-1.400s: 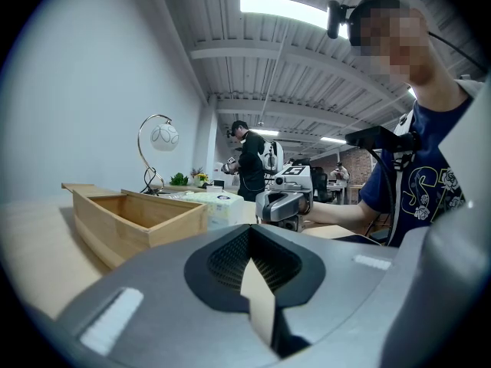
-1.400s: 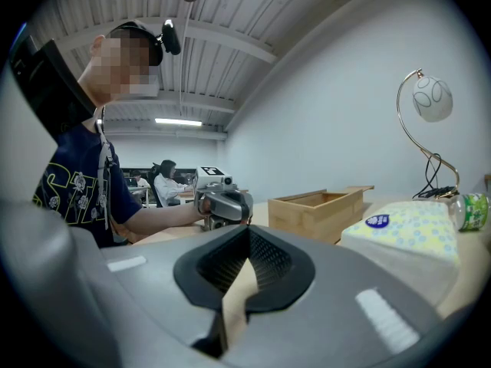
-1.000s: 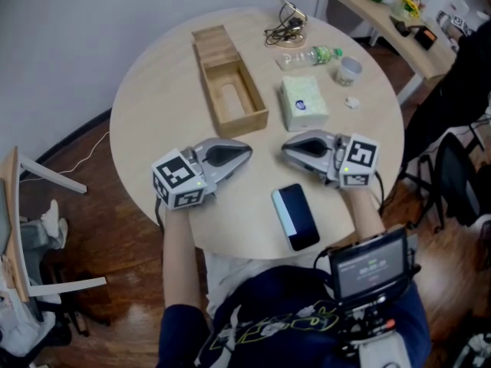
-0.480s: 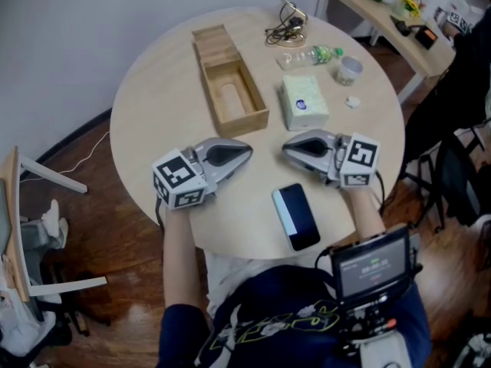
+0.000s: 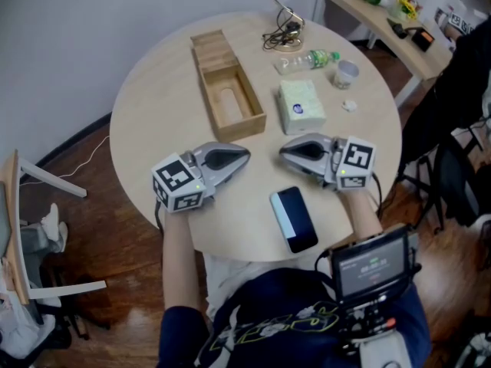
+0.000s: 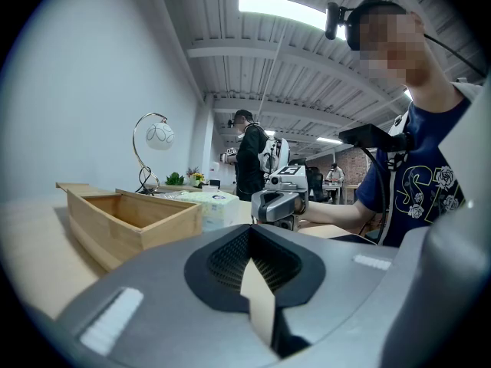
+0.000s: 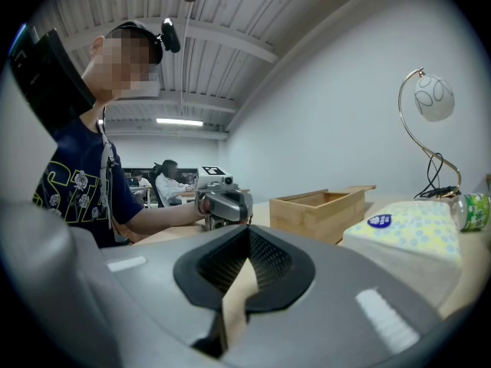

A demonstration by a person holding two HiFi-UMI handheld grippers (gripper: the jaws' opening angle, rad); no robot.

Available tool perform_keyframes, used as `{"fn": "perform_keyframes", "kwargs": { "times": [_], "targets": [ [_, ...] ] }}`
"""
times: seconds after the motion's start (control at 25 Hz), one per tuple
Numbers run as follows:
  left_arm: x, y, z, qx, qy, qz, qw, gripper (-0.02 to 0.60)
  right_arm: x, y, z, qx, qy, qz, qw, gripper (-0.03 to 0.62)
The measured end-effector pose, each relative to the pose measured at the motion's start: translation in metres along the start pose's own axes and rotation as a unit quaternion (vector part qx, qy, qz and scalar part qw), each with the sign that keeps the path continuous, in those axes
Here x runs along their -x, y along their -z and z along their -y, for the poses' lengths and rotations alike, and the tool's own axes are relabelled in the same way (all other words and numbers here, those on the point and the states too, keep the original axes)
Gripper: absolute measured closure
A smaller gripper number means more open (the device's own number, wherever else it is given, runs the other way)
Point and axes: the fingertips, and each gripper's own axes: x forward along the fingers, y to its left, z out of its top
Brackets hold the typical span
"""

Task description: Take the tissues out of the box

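Pale green and soft-looking, the tissue pack (image 5: 301, 106) lies on the surface (image 5: 153, 113) just to the right of the wooden box (image 5: 228, 90), outside it; the box looks empty. I judge the pack light, squashy and a little slippery, so I would pinch it gently across its narrow sides, near the middle. My left gripper (image 5: 245, 154) and right gripper (image 5: 283, 151) rest on the surface, jaws together, holding nothing.

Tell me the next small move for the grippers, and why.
Probably leave both parked, since nothing seems left to pull out. The tissue pack already lies on the table beside the wooden box, which looks empty. The left gripper and right gripper rest shut, holding nothing.
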Motion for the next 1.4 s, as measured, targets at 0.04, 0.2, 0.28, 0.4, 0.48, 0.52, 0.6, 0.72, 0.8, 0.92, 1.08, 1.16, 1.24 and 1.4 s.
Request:
{"fn": "perform_keyframes", "kwargs": {
  "times": [0.04,0.2,0.28,0.4,0.48,0.52,0.6,0.72,0.8,0.92,1.08,1.16,1.24,1.4],
  "targets": [
    [0.0002,0.0001,-0.0002,0.000,0.000,0.000,1.0000,0.577,-0.0004,-0.0002,0.0000,0.000,0.000,0.001,1.000,0.594],
    [0.0003,0.0004,-0.0005,0.000,-0.001,-0.001,1.0000,0.577,0.0000,0.0006,0.0006,0.001,0.001,-0.001,1.000,0.594],
    [0.0000,0.0001,-0.0001,0.001,0.000,-0.001,1.0000,0.577,0.0003,0.0009,0.0004,0.002,0.000,-0.002,1.000,0.594],
    [0.0002,0.0005,0.0004,0.000,0.000,0.000,1.0000,0.577,0.0000,0.0013,-0.0011,0.001,-0.002,-0.003,1.000,0.594],
    [0.0007,0.0011,0.0002,0.000,0.000,-0.001,1.0000,0.577,-0.0007,0.0018,-0.0019,0.003,-0.006,-0.004,1.000,0.594],
    [0.0008,0.0013,0.0001,0.000,0.000,-0.001,1.0000,0.577,-0.0009,0.0019,-0.0023,0.003,-0.007,-0.004,1.000,0.594],
    [0.0007,0.0012,0.0000,0.000,-0.001,-0.001,1.0000,0.577,-0.0008,0.0019,-0.0021,0.004,-0.008,-0.002,1.000,0.594],
    [0.0000,0.0001,0.0004,0.001,-0.001,-0.001,1.0000,0.577,-0.0004,0.0003,-0.0018,0.004,-0.006,-0.002,1.000,0.594],
    [0.0000,0.0002,0.0003,0.001,-0.001,-0.001,1.0000,0.577,-0.0008,0.0001,-0.0020,0.002,-0.006,-0.002,1.000,0.594],
    [0.0005,0.0010,-0.0005,0.001,-0.001,-0.001,1.0000,0.577,-0.0015,0.0007,-0.0021,0.003,-0.006,-0.003,1.000,0.594],
    [0.0003,0.0013,-0.0006,0.000,0.000,0.000,1.0000,0.577,-0.0011,0.0022,-0.0023,0.003,-0.009,-0.004,1.000,0.594],
    [-0.0001,0.0019,-0.0005,-0.002,0.001,0.000,1.0000,0.577,-0.0007,0.0028,-0.0020,0.003,-0.009,-0.004,1.000,0.594],
    [-0.0003,0.0014,-0.0007,0.000,0.000,0.000,1.0000,0.577,-0.0007,0.0019,-0.0019,0.003,-0.008,-0.003,1.000,0.594],
    [-0.0007,0.0000,-0.0010,0.000,0.000,0.000,1.0000,0.577,-0.0005,-0.0009,-0.0016,0.005,-0.008,0.000,1.000,0.594]
  ]
}}
